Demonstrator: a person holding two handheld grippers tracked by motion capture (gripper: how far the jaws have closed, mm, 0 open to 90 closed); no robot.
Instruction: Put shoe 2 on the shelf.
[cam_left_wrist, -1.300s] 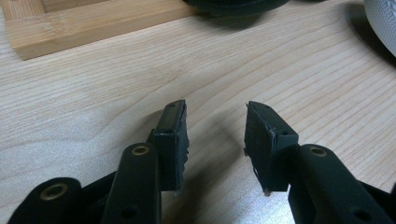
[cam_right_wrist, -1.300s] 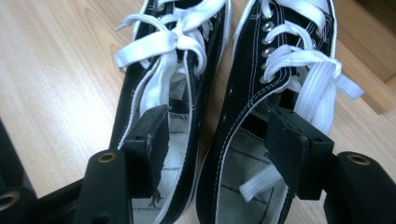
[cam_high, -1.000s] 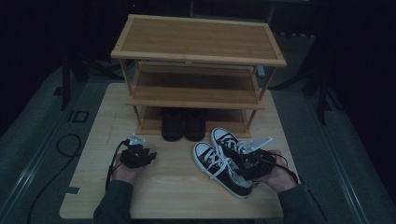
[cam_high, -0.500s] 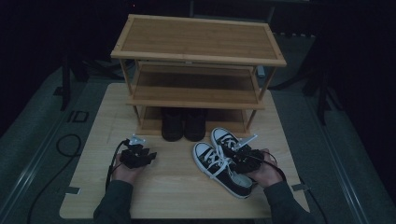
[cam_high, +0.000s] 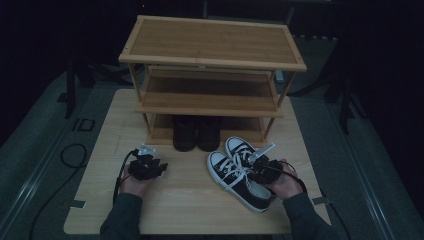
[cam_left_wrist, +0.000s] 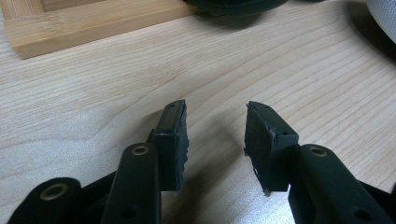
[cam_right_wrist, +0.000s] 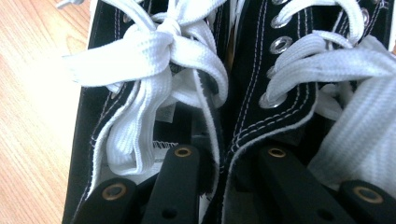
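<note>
A pair of black canvas sneakers (cam_high: 231, 176) with white laces (cam_right_wrist: 154, 51) lies on the wooden table (cam_high: 190, 212), right of centre, toes toward the rack. My right gripper (cam_high: 254, 170) reaches into their openings from the heel side. One jaw sits inside each shoe, and the two inner collars (cam_right_wrist: 243, 126) are pinched between them. My left gripper (cam_high: 159, 167) rests low over bare table at the left. Its jaws stand open with nothing between them (cam_left_wrist: 215, 114).
A three-tier wooden shoe rack (cam_high: 212, 42) stands at the back of the table. A pair of dark shoes (cam_high: 196, 132) sits on its bottom shelf. The rack's base (cam_left_wrist: 93, 21) lies just ahead of the left gripper. Cables trail from both grippers.
My right gripper has moved left from beside the heels into the sneakers' openings. The left gripper has stayed put.
</note>
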